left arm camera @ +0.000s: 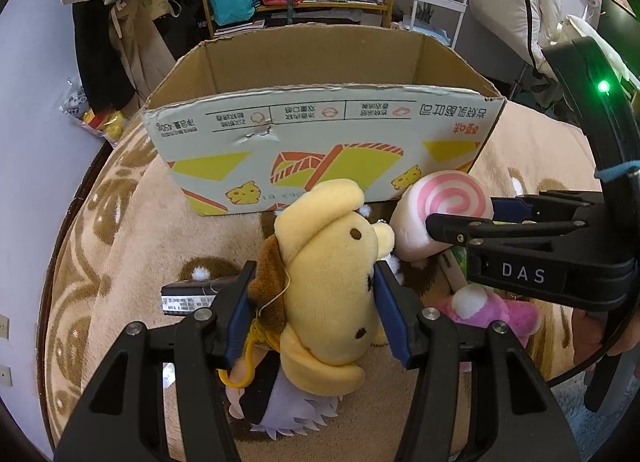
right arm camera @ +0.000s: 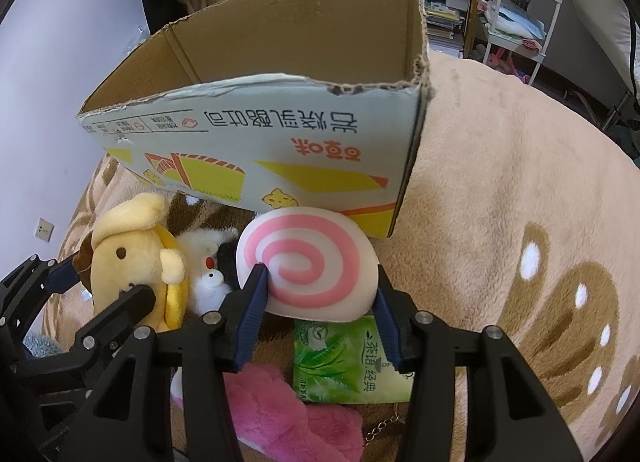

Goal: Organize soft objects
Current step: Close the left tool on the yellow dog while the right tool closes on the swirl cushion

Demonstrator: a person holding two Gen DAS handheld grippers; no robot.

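Blue pads (left arm camera: 240,318) of the left gripper (left arm camera: 316,310) pinch a yellow plush dog (left arm camera: 328,274) across its head, the cloth bulging slightly on either side of them. In the right wrist view, the right gripper (right arm camera: 320,302) clamps a pink-and-white swirl cushion (right arm camera: 308,266) from both sides, its pads (right arm camera: 254,312) sunk against the rounded edge. Both toys sit low over a tan fleece blanket (right arm camera: 500,190), just in front of an open cardboard box (left arm camera: 320,134) whose near wall stands directly behind them.

Around the two held toys lie more soft things: a white plush (right arm camera: 208,262) between the dog and the cushion, a pink fluffy toy (right arm camera: 288,418) below the right fingers, and a green tea packet (right arm camera: 344,358) partly under the cushion. A small dark box with a label (left arm camera: 192,296) lies on the blanket just beside the left pad.

Both toys look light and very squashy, so they should give under pressure rather than slip; nothing here seems breakable. The dog's head is a sound place to hold, being the fullest part, though its thin cord loop (left arm camera: 244,374) could snag. The cushion is smooth and round, so a grip across its widest middle seems safest, since a hold near the rim might let it squeeze out. Lifting each clear of the box's torn near edge looks like the next need.
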